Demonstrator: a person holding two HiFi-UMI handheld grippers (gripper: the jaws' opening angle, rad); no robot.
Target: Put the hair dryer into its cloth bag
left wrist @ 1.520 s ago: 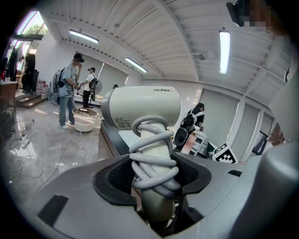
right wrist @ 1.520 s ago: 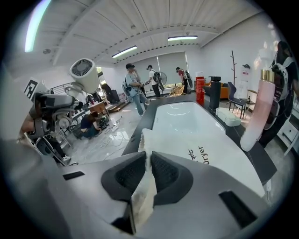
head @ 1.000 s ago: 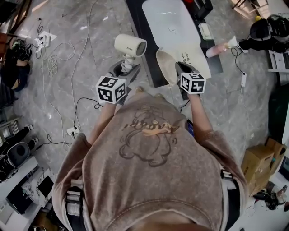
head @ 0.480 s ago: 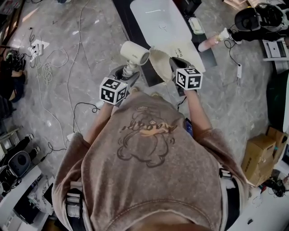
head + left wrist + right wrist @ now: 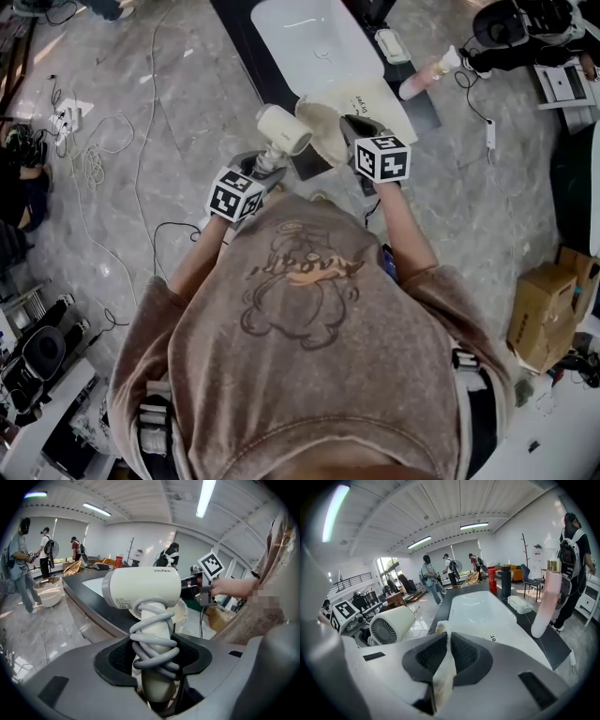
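A cream hair dryer (image 5: 282, 128) with its grey cord wound round the handle (image 5: 153, 641) stands upright in my left gripper (image 5: 255, 165), whose jaws are shut on that handle. Its barrel (image 5: 143, 587) lies level, just left of the cloth bag's mouth. The off-white cloth bag (image 5: 324, 132) lies on the dark counter with its rim lifted. My right gripper (image 5: 359, 134) is shut on a fold of that rim (image 5: 442, 674). In the right gripper view the dryer's rear grille (image 5: 384, 630) shows at the left, close to the bag's edge (image 5: 440, 629).
A white sink basin (image 5: 314, 42) is set in the dark counter (image 5: 246, 56) beyond the bag. A pink bottle (image 5: 420, 79) and a small white box (image 5: 392, 45) stand to its right. Cables (image 5: 94, 159) trail over the floor at left. A cardboard box (image 5: 542, 314) sits at right.
My left gripper has carried the hair dryer down and to the right, up against the bag's open mouth. The right gripper has kept its hold on the rim, hardly moving.
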